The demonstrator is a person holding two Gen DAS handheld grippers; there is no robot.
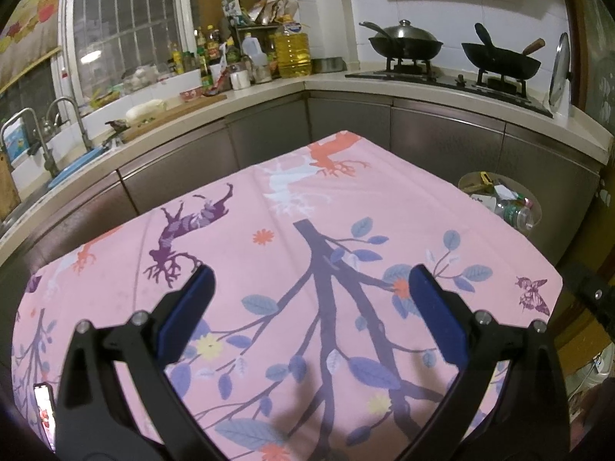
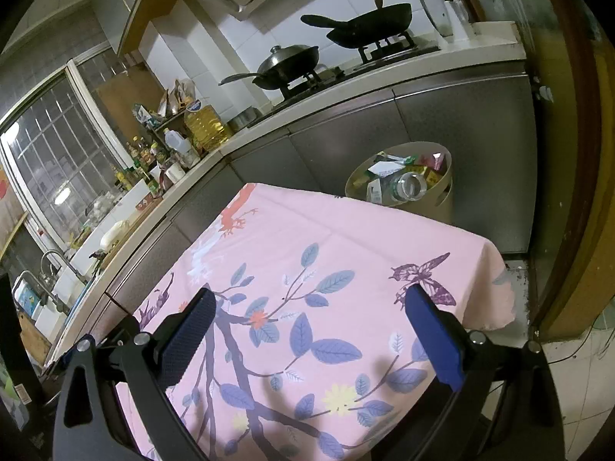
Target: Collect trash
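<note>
A beige trash bin point(image 2: 442, 196) stands on the floor past the table's far right corner, filled with a clear plastic bottle point(image 2: 411, 186), paper and packets. It also shows in the left wrist view point(image 1: 471, 180), partly hidden by the table edge. The table carries a pink tablecloth point(image 1: 307, 230) printed with branches, leaves and butterflies; no loose trash shows on it. My left gripper point(image 1: 309, 280) is open and empty above the cloth. My right gripper point(image 2: 309, 301) is open and empty above the cloth's right part point(image 2: 346, 238).
Grey kitchen cabinets point(image 1: 346, 126) wrap around behind the table. The counter holds two woks on a stove point(image 1: 446, 73), oil bottles point(image 1: 292, 52) and a sink with taps point(image 1: 57, 134). A phone point(image 1: 44, 415) lies at the table's near left edge. A doorway and tiled floor point(image 2: 576, 365) lie to the right.
</note>
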